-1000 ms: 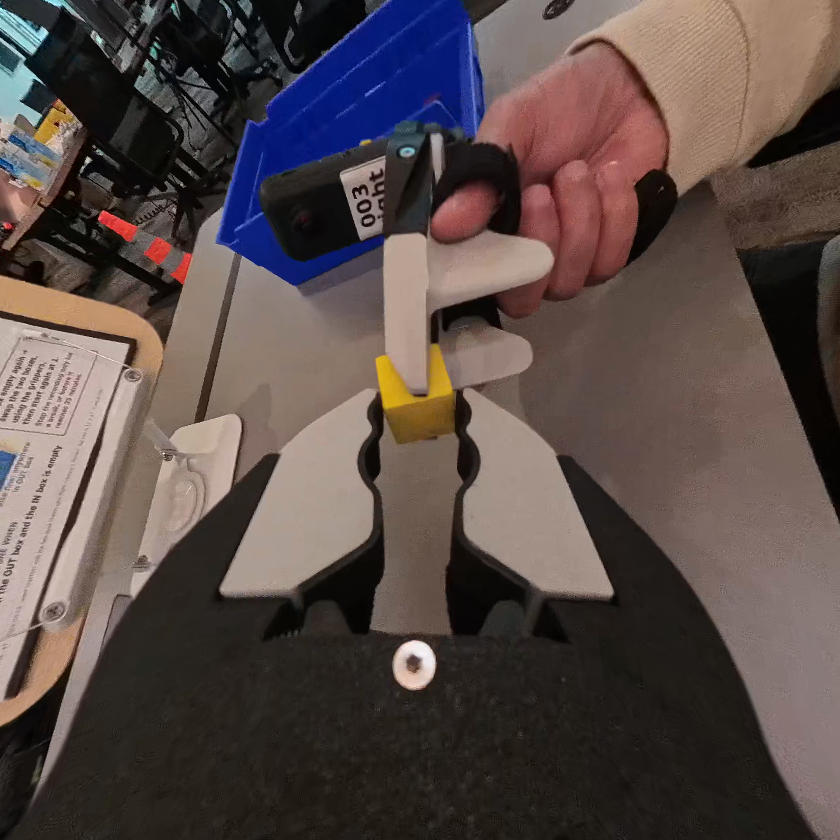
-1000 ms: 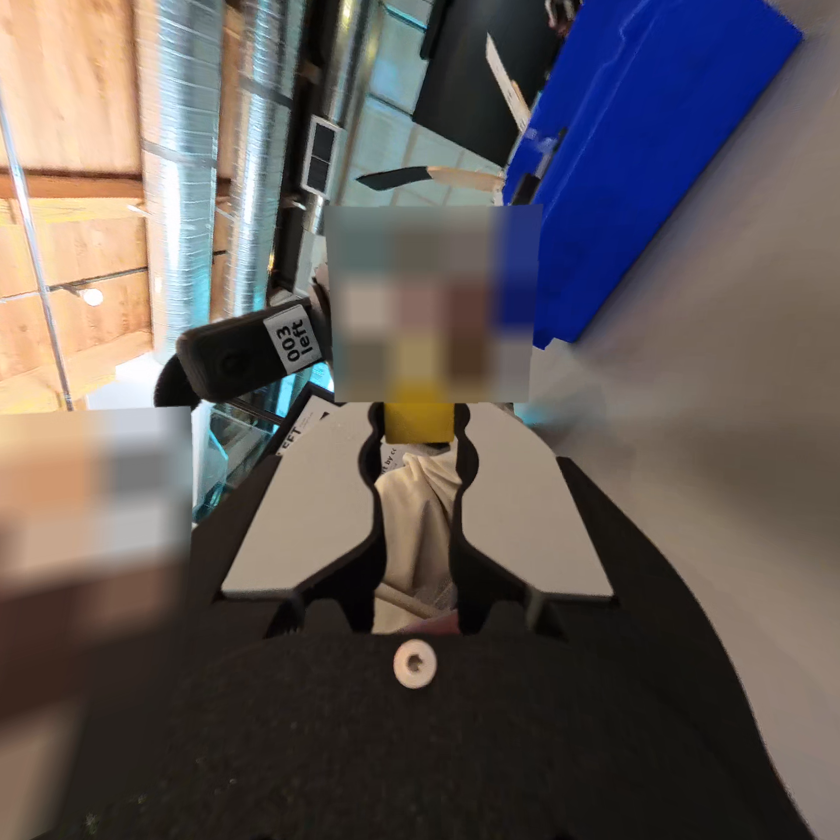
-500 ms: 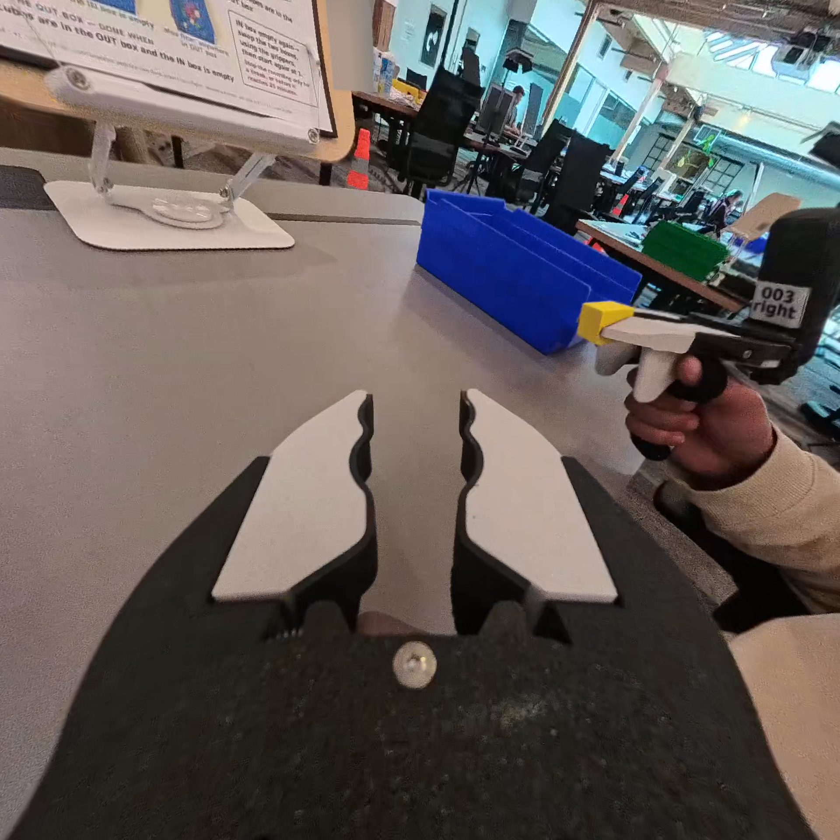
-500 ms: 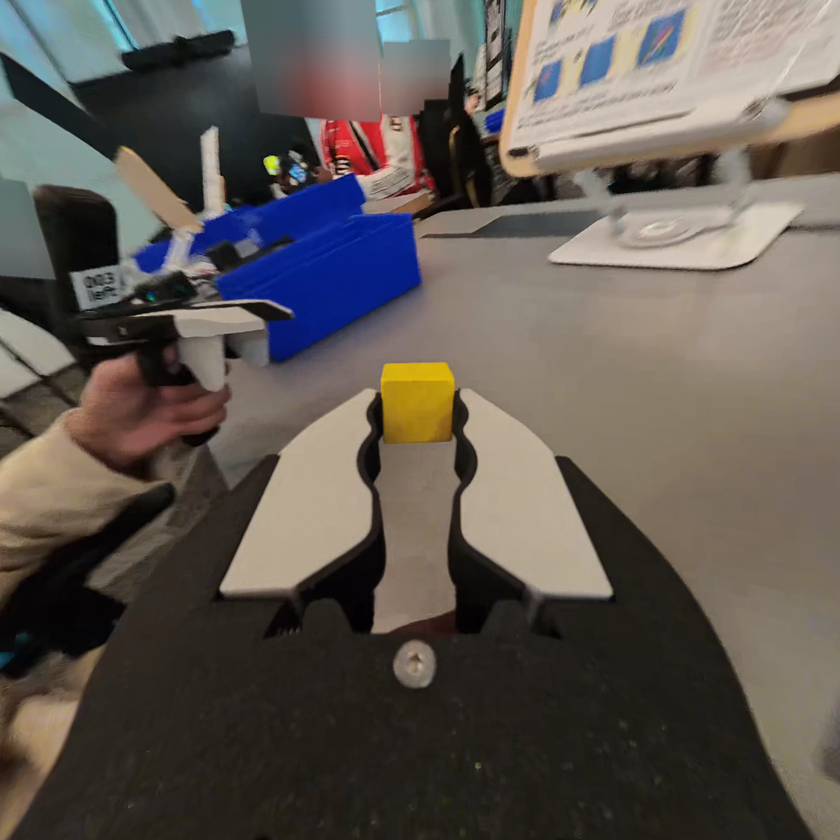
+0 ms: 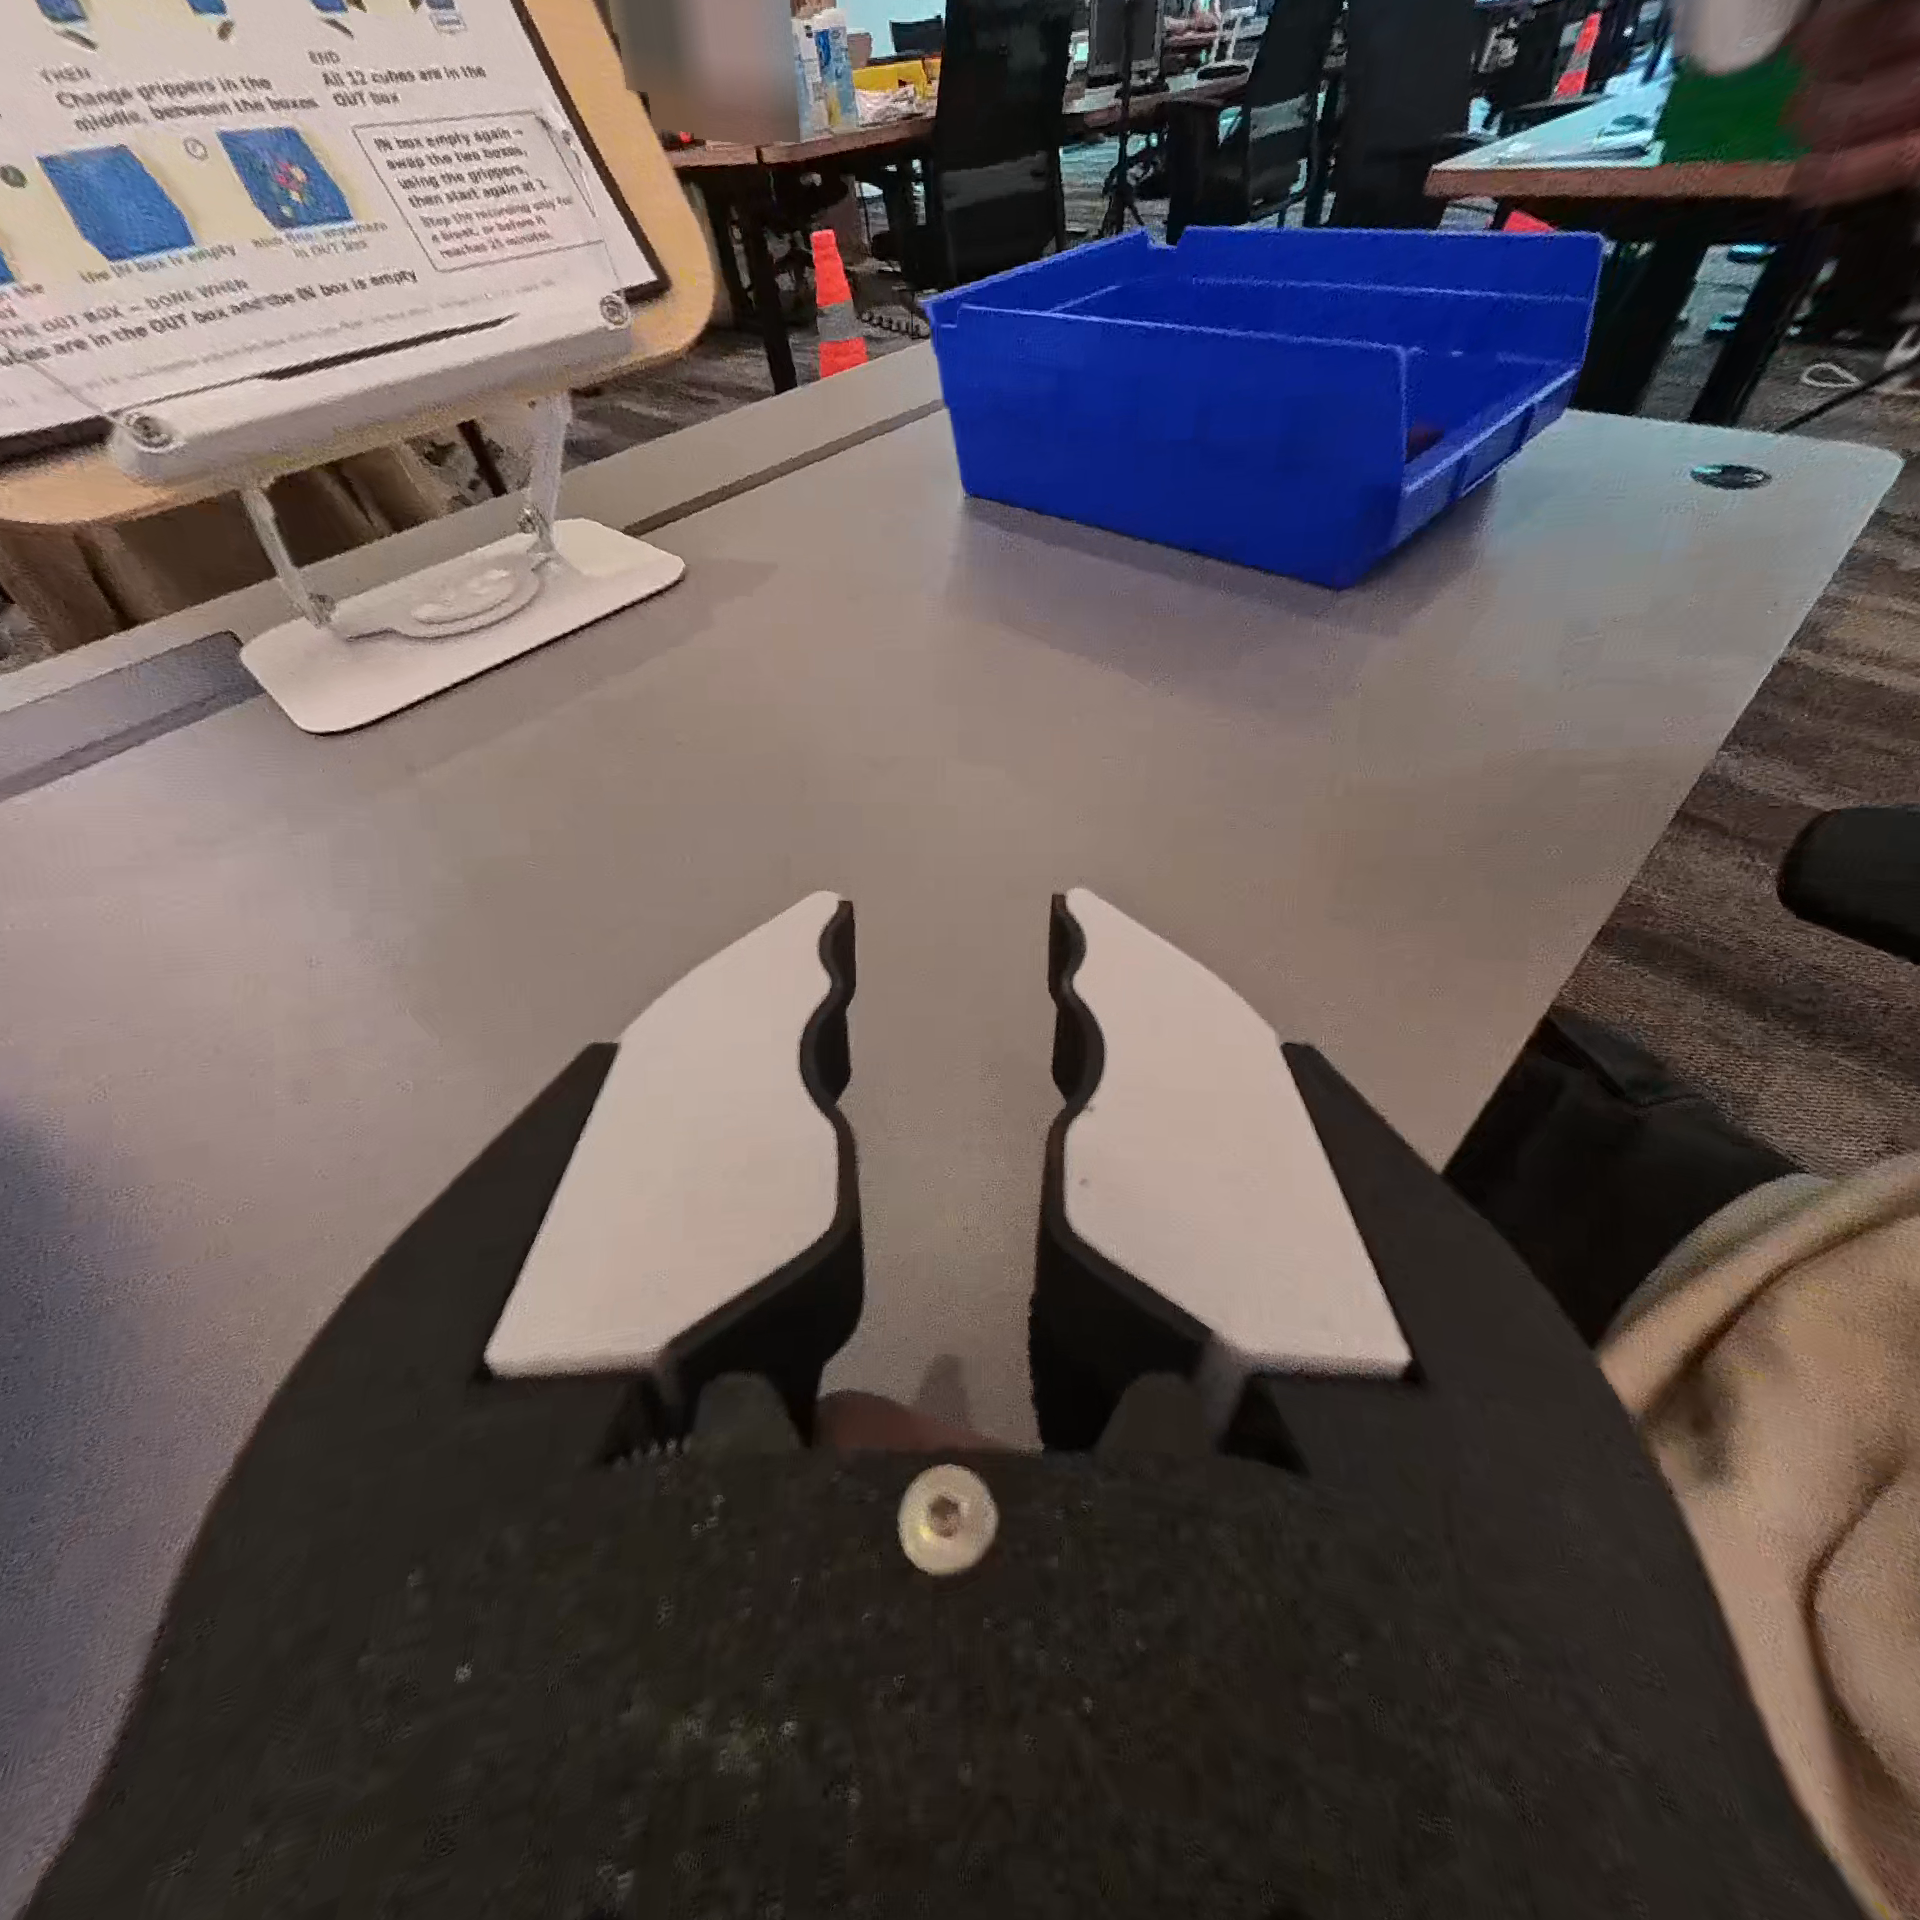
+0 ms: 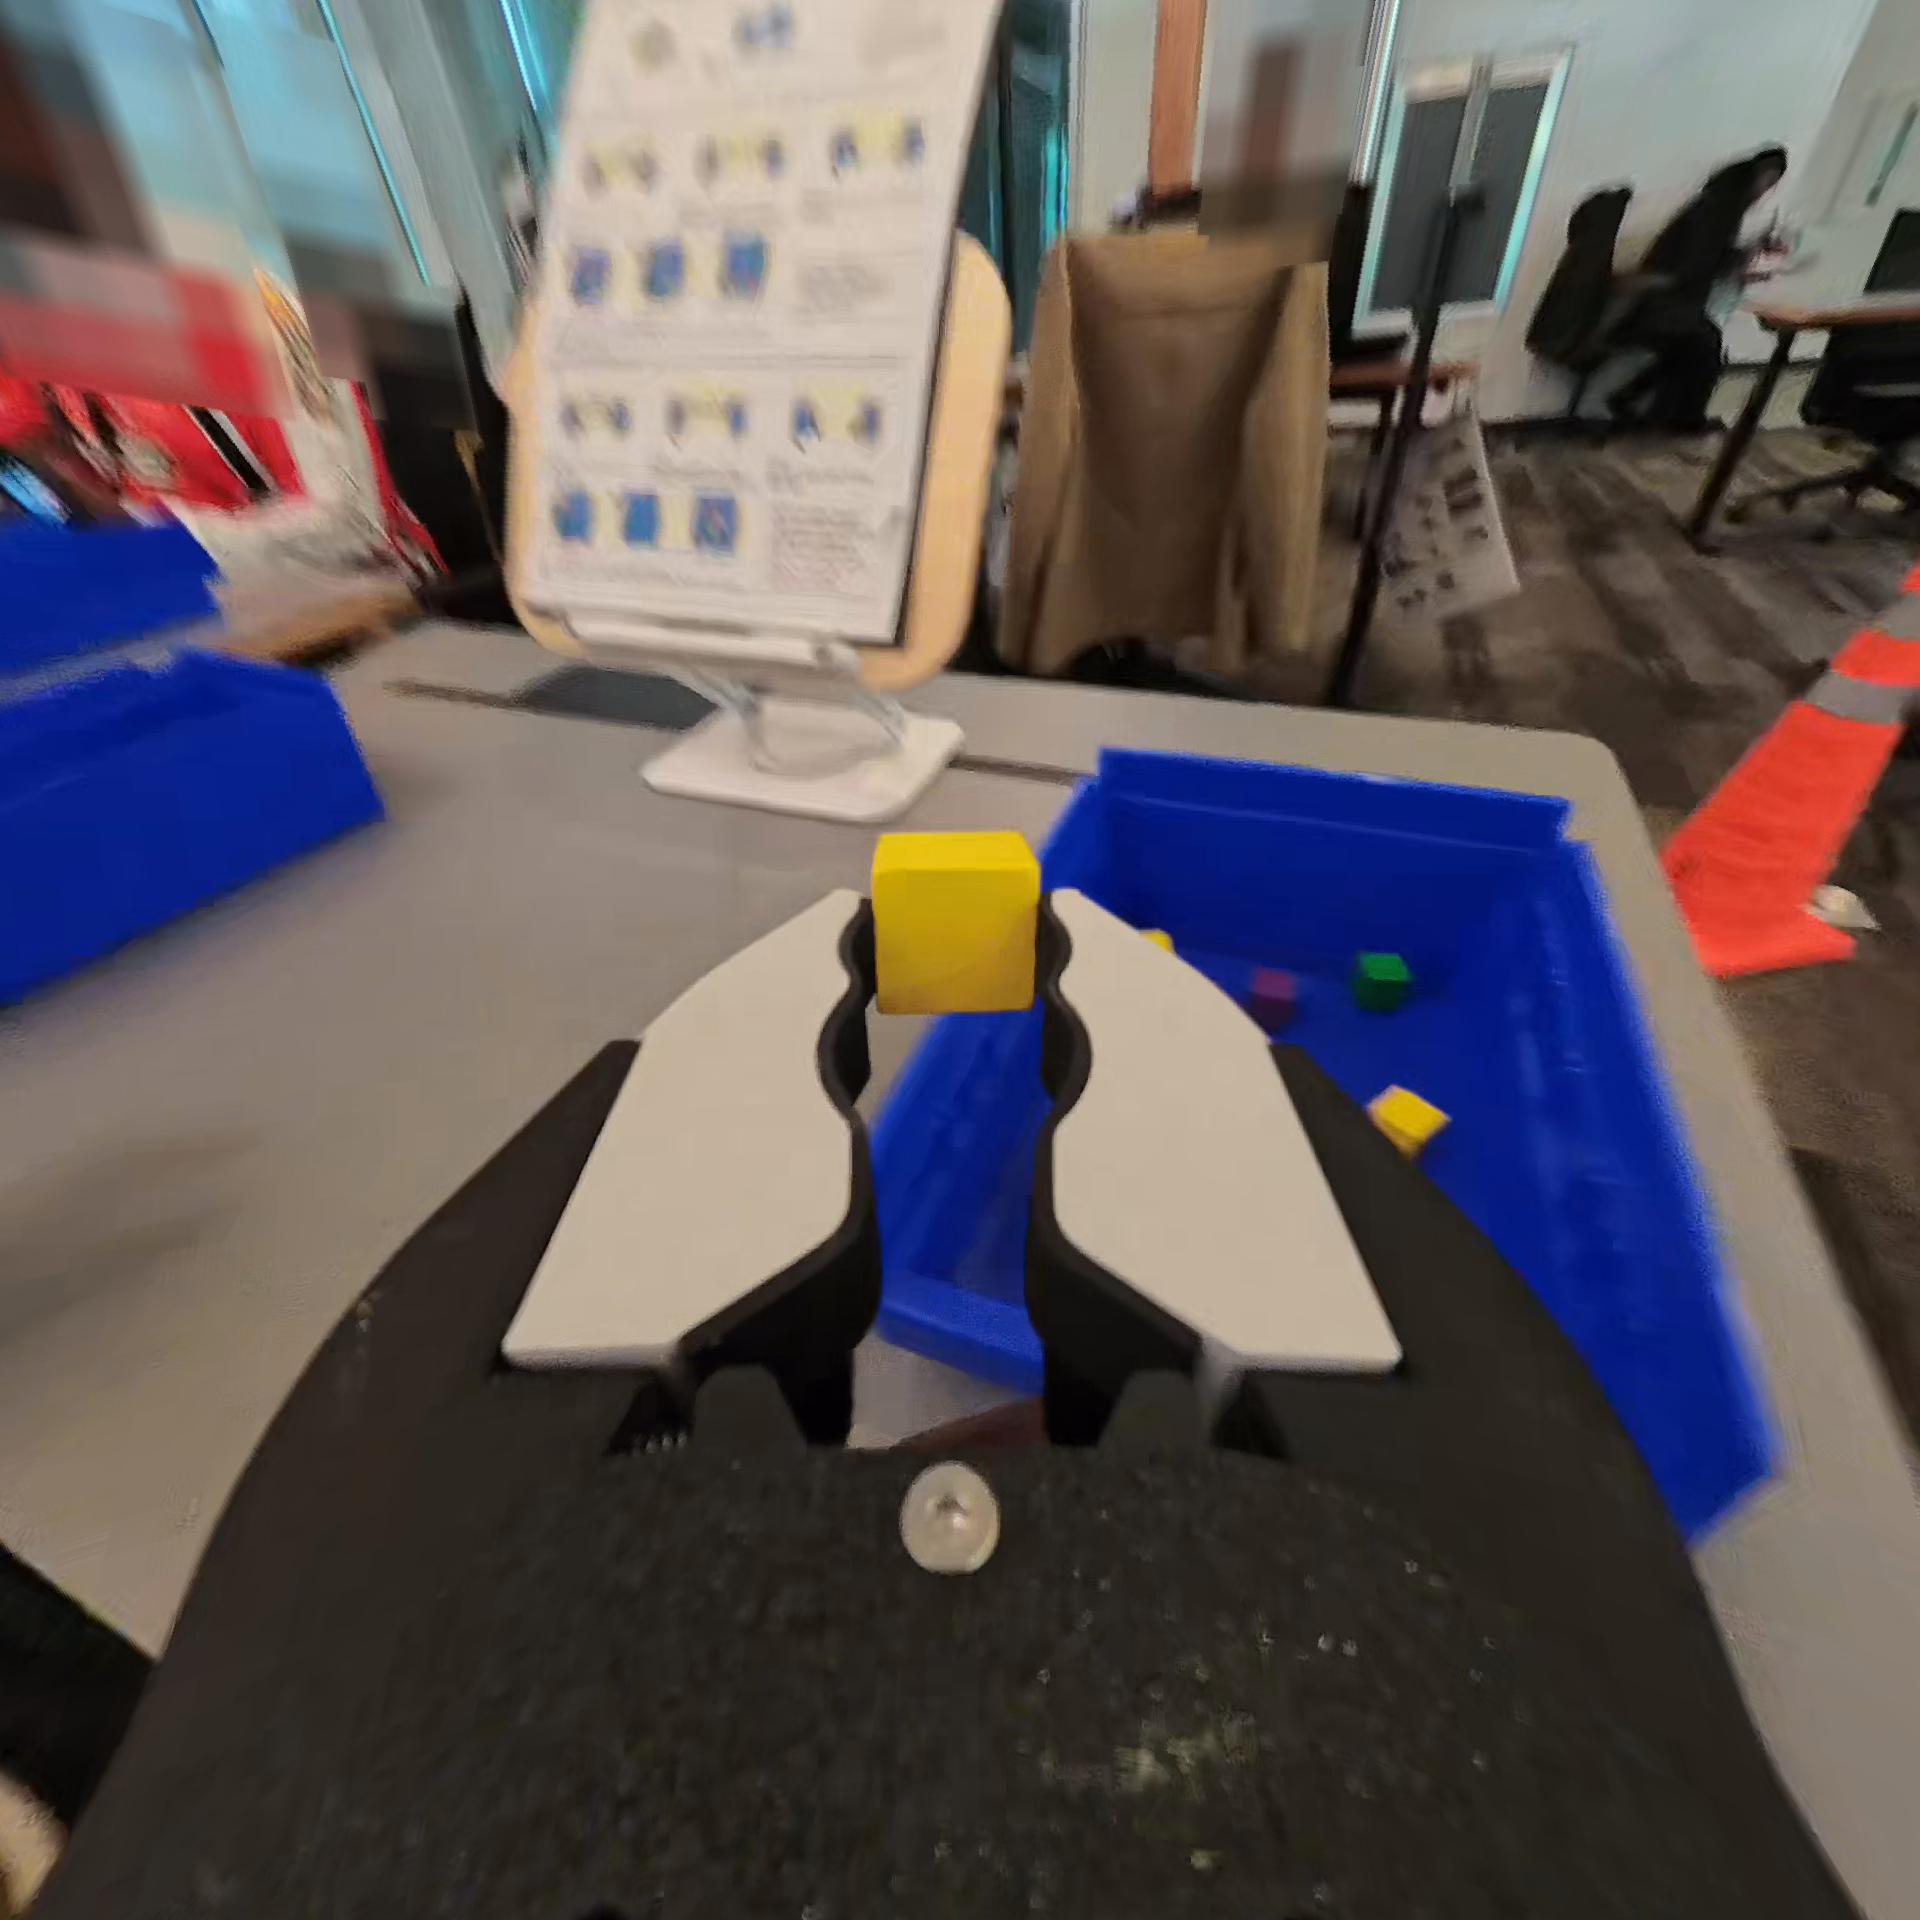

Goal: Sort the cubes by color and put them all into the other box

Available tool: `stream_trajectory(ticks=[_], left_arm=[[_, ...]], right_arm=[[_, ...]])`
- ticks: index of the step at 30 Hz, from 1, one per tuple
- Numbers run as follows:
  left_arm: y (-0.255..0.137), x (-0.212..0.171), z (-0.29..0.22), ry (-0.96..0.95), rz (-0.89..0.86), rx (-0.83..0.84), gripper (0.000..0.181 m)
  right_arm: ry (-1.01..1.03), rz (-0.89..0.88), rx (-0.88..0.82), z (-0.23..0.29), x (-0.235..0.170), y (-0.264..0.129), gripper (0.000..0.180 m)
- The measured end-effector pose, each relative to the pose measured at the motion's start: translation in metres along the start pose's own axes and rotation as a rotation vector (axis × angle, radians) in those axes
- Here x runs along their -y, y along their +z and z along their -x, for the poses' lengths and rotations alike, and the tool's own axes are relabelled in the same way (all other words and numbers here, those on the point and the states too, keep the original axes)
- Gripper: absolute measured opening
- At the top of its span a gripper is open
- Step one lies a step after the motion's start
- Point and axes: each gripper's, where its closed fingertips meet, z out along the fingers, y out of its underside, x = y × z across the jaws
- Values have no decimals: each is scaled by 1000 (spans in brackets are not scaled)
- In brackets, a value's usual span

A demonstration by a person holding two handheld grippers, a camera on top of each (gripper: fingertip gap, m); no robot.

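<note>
My right gripper (image 6: 954, 920) is shut on a yellow cube (image 6: 954, 925) and holds it in the air by the near left wall of a blue box (image 6: 1538, 1226). That box holds a green cube (image 6: 1381, 980), a purple cube (image 6: 1272, 995) and a yellow cube (image 6: 1408, 1119); another yellow one peeks out behind my right finger. My left gripper (image 5: 951, 920) is open and empty above the bare grey table (image 5: 727, 831). A second blue box (image 5: 1247, 416) stands ahead of it; its inside is mostly hidden. It also shows blurred at the left of the right wrist view (image 6: 156, 769).
A white stand with an instruction sheet (image 5: 312, 312) sits at the table's back, also in the right wrist view (image 6: 769, 416). The table's right edge (image 5: 1662, 831) drops to carpet. An orange cone (image 6: 1787, 810) lies on the floor. A cream sleeve (image 5: 1787, 1455) is at lower right. Across from one pair of fingers to the other is roughly 40 cm.
My right gripper has swung right with the yellow cube, from facing the left hand to the box with cubes. My left gripper has turned toward the other box, and the right gripper has left its view.
</note>
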Motion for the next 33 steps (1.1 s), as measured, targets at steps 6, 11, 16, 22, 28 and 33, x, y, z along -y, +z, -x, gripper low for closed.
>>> stream_trajectory(ticks=[6, 11, 16, 22, 28, 33], left_arm=[[0, 3, -13, -76, 2, -96, 36], [-3, 2, -4, -84, 4, -74, 36], [-5, -3, -4, -94, 23, -82, 37], [-7, -6, 6, -91, 32, -32, 37], [-15, -3, 44, -173, 25, 155, 37], [-36, -11, 72, -195, 8, 387, 37]], right_arm=[[-290, 629, -20, -69, -85, 59, 29], [-299, 936, 123, -76, -144, 97, 29], [-333, 1058, 100, -86, -154, 95, 48], [-186, 396, -67, -49, -33, 57, 43], [247, -91, 275, 132, -55, 22, 37], [172, 34, 329, 213, -122, 21, 44]])
